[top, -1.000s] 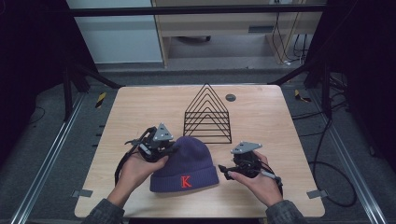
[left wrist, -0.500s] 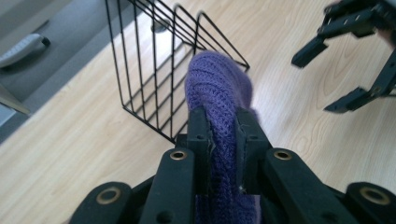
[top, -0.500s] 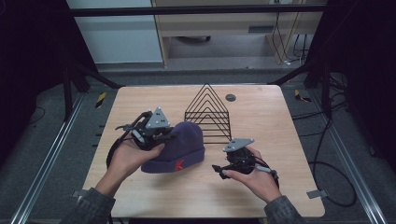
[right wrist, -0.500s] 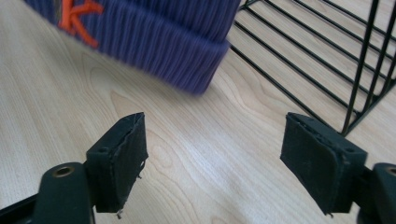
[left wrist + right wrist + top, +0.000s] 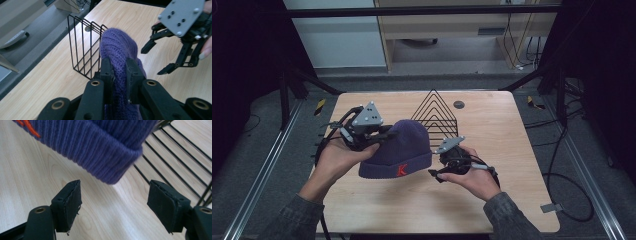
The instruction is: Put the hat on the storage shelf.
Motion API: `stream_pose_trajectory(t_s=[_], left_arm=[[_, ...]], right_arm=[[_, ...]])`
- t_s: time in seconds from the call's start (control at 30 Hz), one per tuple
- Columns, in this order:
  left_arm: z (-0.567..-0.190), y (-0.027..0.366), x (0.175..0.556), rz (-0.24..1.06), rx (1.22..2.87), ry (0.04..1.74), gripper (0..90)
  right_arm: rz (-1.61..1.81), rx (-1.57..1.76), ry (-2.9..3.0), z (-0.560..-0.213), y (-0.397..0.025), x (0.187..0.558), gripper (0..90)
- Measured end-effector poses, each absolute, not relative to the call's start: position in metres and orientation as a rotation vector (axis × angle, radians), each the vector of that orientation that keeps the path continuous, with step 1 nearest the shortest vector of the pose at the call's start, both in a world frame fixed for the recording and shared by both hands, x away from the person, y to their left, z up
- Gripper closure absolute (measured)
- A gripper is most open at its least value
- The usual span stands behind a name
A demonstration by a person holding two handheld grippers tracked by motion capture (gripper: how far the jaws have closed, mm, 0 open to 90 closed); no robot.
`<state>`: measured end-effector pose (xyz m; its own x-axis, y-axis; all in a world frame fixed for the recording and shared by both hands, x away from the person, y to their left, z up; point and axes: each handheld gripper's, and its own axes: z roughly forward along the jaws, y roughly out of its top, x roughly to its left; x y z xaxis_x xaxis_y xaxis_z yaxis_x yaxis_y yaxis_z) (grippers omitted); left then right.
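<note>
A purple knit beanie [image 5: 399, 150] with an orange letter on its cuff hangs lifted above the wooden table. My left gripper [image 5: 384, 135] is shut on the beanie's crown [image 5: 119, 55], the knit pinched between both pads. My right gripper [image 5: 436, 175] stands open just right of the cuff's corner. In the right gripper view the ribbed cuff [image 5: 105, 152] hangs just beyond the spread pads [image 5: 71, 200], touching neither. The left gripper view shows the right gripper [image 5: 162, 60] open beyond the hat.
A black wire rack [image 5: 435, 117] shaped like a triangle stands right behind the beanie, close to both grippers. A small dark disc [image 5: 458, 104] lies near the table's [image 5: 492, 200] far edge. Bare wood stretches in front and to the right.
The left gripper has lifted the beanie's crown up and to the left off the table. The right gripper has let go of the cuff and stands open beside it.
</note>
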<state>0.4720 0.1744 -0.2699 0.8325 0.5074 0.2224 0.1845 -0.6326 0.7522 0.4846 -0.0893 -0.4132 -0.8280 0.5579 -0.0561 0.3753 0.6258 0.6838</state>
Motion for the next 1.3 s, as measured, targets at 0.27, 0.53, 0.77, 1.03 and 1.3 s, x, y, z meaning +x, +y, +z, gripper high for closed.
stream_pose_trajectory(t_s=[0.27,0.53,0.77,1.03,1.3], left_arm=[[-0.267,0.174,0.471,0.522,2.237,0.472,78.1],[-0.268,0.171,0.471,0.506,2.226,0.456,78.0],[-0.273,0.17,0.477,0.489,2.21,0.478,78.0],[-0.275,0.17,0.48,0.493,2.21,0.49,77.8],[-0.27,0.171,0.482,0.509,2.194,0.504,77.5]], right_arm=[[0.977,0.719,2.629,-0.41,-0.078,0.499,27.5],[0.979,0.696,2.662,-0.415,-0.073,0.503,34.5],[1.026,0.649,2.672,-0.413,-0.074,0.502,58.6],[1.026,0.626,2.694,-0.413,-0.075,0.499,70.7],[1.022,0.595,2.695,-0.403,-0.08,0.493,72.6]])
